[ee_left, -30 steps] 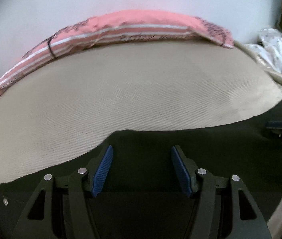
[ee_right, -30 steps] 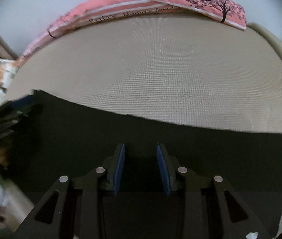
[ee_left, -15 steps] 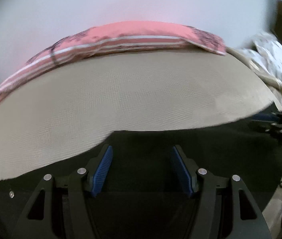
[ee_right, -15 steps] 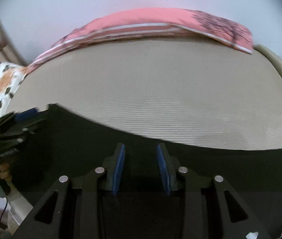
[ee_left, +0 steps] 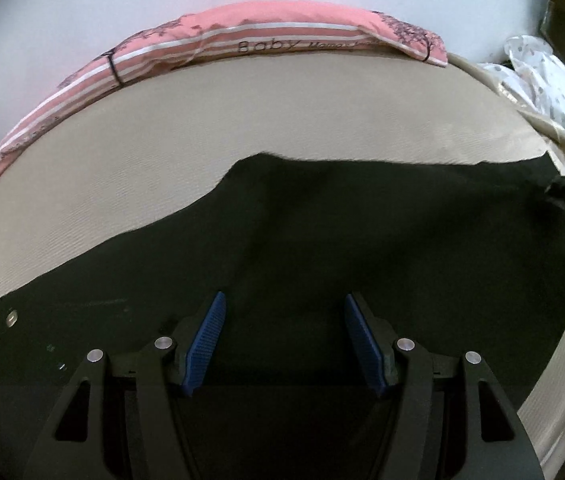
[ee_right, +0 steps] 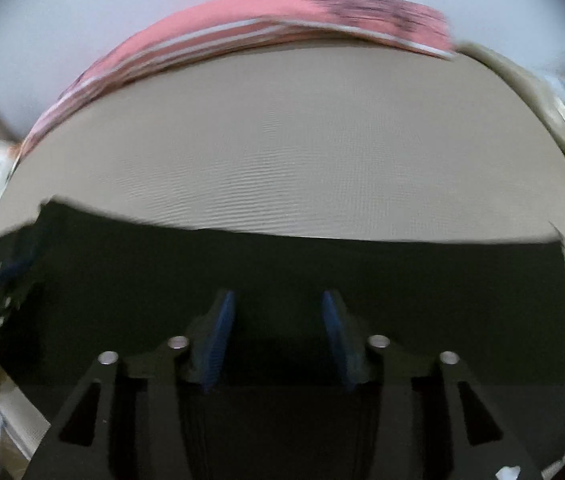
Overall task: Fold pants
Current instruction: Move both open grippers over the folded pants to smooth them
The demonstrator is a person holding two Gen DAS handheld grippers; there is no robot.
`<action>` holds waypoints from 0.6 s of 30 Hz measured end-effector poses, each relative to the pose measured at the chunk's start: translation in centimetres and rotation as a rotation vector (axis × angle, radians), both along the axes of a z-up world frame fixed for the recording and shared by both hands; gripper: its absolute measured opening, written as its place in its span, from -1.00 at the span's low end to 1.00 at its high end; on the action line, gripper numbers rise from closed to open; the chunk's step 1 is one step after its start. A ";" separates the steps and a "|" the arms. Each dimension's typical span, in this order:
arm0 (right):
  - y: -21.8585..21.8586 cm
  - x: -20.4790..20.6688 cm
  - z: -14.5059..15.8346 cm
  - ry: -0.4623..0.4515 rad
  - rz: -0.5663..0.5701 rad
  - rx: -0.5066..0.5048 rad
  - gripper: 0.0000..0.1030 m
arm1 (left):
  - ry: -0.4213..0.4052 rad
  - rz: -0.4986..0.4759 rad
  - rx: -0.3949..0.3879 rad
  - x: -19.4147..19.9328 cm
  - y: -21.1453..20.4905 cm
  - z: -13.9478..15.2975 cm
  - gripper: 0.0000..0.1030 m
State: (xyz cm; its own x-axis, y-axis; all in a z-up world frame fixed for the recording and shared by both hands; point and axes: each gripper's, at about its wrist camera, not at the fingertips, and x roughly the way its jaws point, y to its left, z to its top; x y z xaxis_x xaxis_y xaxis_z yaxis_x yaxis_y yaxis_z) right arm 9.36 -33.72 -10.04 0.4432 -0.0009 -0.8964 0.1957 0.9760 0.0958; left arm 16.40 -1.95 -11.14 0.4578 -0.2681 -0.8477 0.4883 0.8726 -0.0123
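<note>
**A:** Left wrist view first. Where are the pants?

**B:** The dark, near-black fabric pants (ee_left: 322,248) lie spread on the beige woven bed mat (ee_left: 242,120), close to its near edge. The left tongs (ee_left: 284,338) sit low over the cloth with the blue ribbed pads apart and nothing visibly clamped between them. I judge they are placed there to pinch the near hem and carry it over.

**A:** And the orientation?

**B:** The long axis runs side to side across the view. A small metal button (ee_left: 12,314) shows at the far left, so the waist probably points left. A pink striped pillow (ee_left: 262,36) lies along the far edge, well apart from the pants.

**A:** Right wrist view?

**B:** Blurred. The right tongs (ee_right: 279,338) are over the same dark cloth, pads apart, gripping nothing I can see. The pants' straight far edge crosses the picture left to right, and the cut end near the right looks like a leg opening.
</note>
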 end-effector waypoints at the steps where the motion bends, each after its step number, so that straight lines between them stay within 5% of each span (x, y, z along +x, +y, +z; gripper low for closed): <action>1: -1.4 -0.4 0.0 0.022 -0.054 -0.049 -0.15 | 0.004 0.002 0.000 -0.3 0.5 0.0 0.21; 9: -9.0 -5.6 0.7 0.060 -0.254 -0.074 -0.14 | -0.009 -0.027 0.047 -3.2 2.8 0.1 0.21; 18: -6.6 -7.3 1.2 0.038 -0.158 -0.006 -0.10 | 0.052 -0.070 0.047 -7.3 3.0 -0.2 0.22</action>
State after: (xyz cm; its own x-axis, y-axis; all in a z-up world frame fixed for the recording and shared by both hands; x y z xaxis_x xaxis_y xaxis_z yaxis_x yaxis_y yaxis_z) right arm 2.02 -40.30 -8.86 0.4031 -0.0736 -0.9122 0.3506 0.9331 0.0796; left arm 9.09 1.05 -11.36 0.3943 -0.2576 -0.8821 0.5477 0.8367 0.0004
